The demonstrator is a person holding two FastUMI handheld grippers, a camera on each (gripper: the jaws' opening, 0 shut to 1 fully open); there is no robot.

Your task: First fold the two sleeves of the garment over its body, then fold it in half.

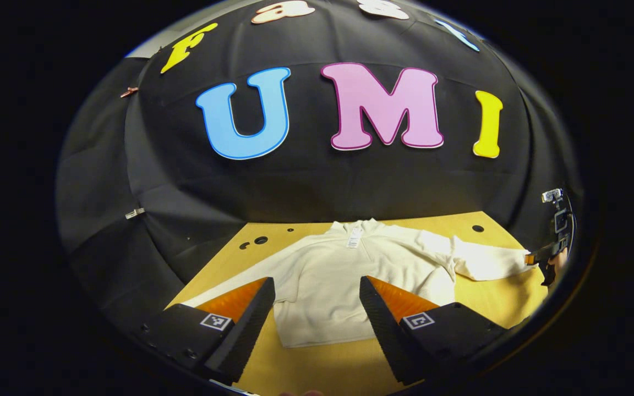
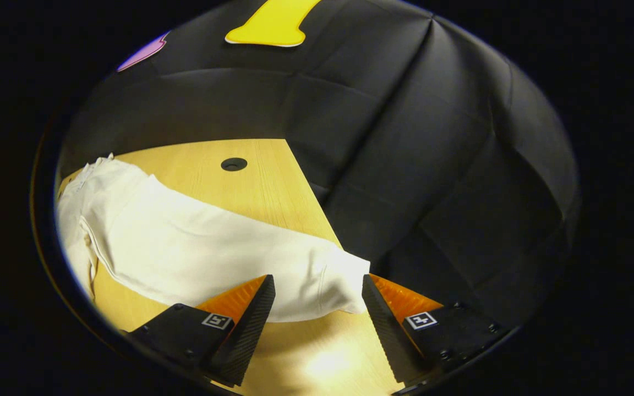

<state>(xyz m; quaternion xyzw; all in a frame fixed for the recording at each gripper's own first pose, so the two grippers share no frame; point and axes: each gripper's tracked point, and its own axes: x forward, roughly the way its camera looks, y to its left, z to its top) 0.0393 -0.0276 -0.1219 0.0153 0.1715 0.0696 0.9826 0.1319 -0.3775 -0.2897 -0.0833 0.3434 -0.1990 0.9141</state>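
Cream long-sleeved fleece garment [image 1: 344,280] lay flat on yellow wooden desk [image 1: 493,300]. Its sleeve cuff [image 2: 336,283] sat between released right tongs [image 2: 317,300], long axis toward 10 o'clock. Released left tongs [image 1: 317,300] hovered over hem, farther off.

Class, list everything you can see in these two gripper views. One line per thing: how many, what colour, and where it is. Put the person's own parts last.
Sweatshirt: one, cream, spread flat on the table, neck toward the booth wall, both sleeves out to the sides.
Right sleeve: one, cream, lying on the table, its cuff between the right gripper's open fingers.
Neck label: one, white, inside the collar.
Table: one, yellow wood, with dark round holes near its far edge.
Booth wall: one, black cloth, behind the table.
Clips: two, on the wall cloth at left.
Left gripper: one, open, in front of the sweatshirt's hem.
Right gripper: one, open, at the cuff.
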